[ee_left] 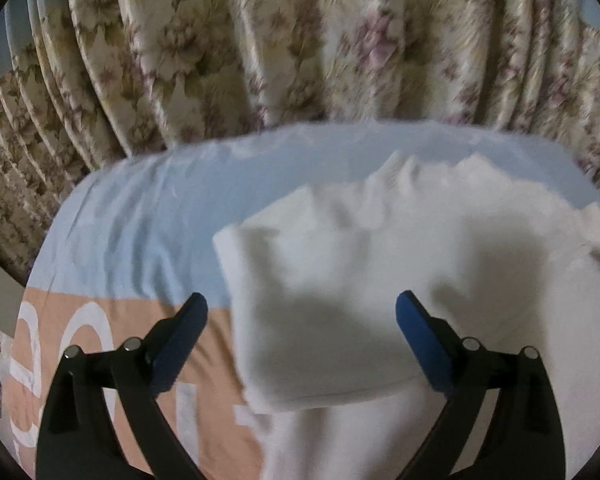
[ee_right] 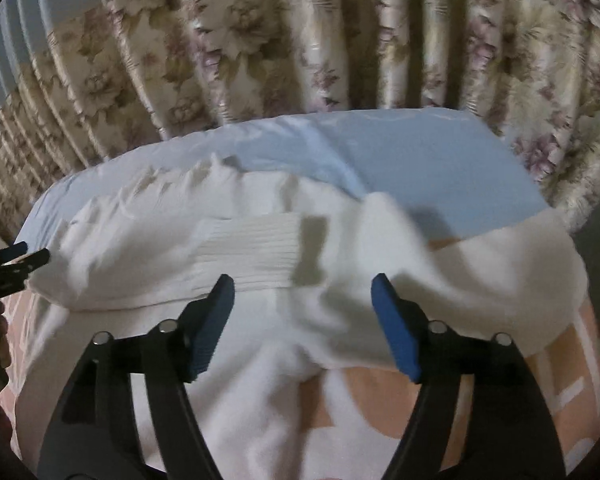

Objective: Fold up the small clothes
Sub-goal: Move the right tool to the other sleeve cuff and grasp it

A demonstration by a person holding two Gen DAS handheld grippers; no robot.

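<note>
A white knitted garment (ee_left: 340, 280) lies partly folded on a blue and peach bedsheet (ee_left: 140, 232). In the left wrist view my left gripper (ee_left: 302, 324) is open and empty, its blue pads either side of the garment's folded left part. In the right wrist view the garment (ee_right: 252, 252) shows a ribbed band and a sleeve running to the right. My right gripper (ee_right: 302, 304) is open and empty just above the cloth. The left gripper (ee_right: 16, 260) shows at the left edge of that view.
A flowered curtain (ee_left: 300, 48) hangs close behind the bed's far edge; it also shows in the right wrist view (ee_right: 300, 40). The sheet's peach part (ee_left: 112, 344) carries large white letters. Bare blue sheet (ee_right: 420, 160) lies beyond the garment.
</note>
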